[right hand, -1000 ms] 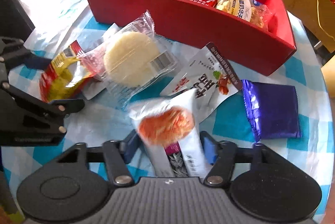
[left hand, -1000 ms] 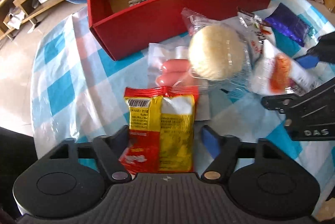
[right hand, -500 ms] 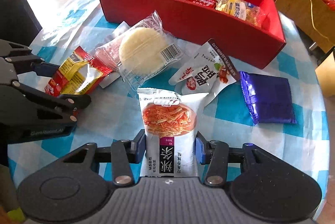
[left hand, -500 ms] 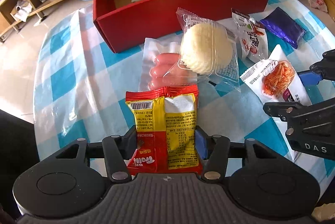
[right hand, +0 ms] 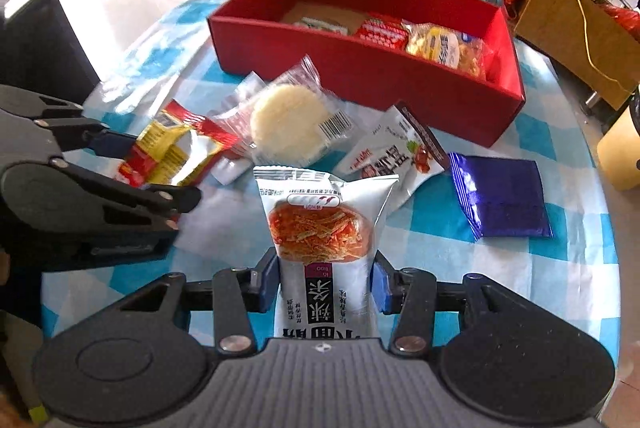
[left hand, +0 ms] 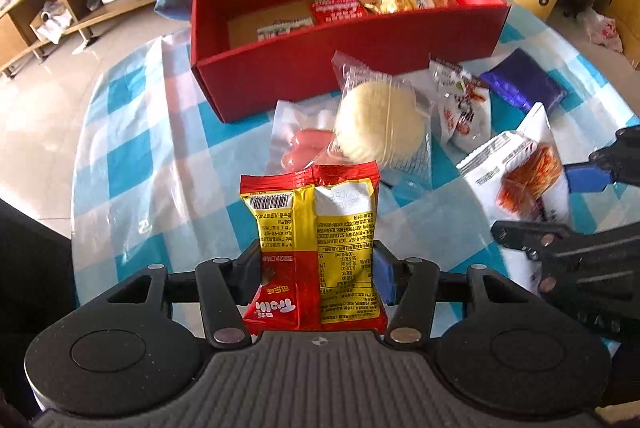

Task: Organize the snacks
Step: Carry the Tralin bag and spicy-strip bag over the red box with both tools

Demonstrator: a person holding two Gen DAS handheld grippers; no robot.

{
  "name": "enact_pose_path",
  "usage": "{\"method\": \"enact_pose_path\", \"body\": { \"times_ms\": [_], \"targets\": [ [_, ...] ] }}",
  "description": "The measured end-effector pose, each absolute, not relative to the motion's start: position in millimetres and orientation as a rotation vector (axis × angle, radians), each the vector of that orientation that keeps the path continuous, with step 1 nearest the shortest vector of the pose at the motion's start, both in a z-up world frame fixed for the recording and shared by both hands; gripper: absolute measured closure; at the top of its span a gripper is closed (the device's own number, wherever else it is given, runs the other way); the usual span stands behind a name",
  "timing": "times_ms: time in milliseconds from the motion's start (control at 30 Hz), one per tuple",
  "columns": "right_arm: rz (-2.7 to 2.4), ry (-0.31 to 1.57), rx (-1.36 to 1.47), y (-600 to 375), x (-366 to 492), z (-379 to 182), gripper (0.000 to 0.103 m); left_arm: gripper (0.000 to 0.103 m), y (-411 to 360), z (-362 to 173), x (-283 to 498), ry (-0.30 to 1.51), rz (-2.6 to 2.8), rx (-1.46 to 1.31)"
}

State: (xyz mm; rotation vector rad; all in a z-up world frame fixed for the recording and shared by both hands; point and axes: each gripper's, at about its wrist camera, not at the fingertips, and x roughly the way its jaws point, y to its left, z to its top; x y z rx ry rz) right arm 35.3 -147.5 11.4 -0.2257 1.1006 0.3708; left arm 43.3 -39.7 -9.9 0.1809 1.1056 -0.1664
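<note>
Snacks lie scattered on the checked tablecloth [left hand: 132,132] in front of the red box [left hand: 320,76], which already holds a few packets. My left gripper [left hand: 318,278] pinches the red-and-yellow packet [left hand: 316,248], its jaws having just closed on it, lifted clear of the cloth. Beyond sit the sausages [left hand: 308,146] and the round cake [left hand: 380,124], overlapping. My right gripper [right hand: 324,282] clamps the white spicy-strip pouch [right hand: 320,228]. Farther right lies the purple packet [right hand: 504,196].
</note>
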Motion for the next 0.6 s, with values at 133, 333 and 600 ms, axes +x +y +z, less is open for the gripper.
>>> {"method": "enact_pose_path", "body": {
  "times_ms": [133, 333, 600],
  "targets": [
    [0.372, 1.071, -0.217, -146.8, 29.2, 19.4, 0.062, 0.041, -39.4, -2.9, 41.0, 1.088, -0.169, 0.160],
    [0.350, 1.040, -0.185, -152.4, 31.5, 29.8, 0.062, 0.041, -36.7, 8.7, 44.6, 1.048, -0.151, 0.142],
    [0.337, 0.980, -0.137, -159.1, 38.6, 50.3, 0.062, 0.041, -35.1, 18.7, 51.4, 1.021, -0.144, 0.110]
  ]
}}
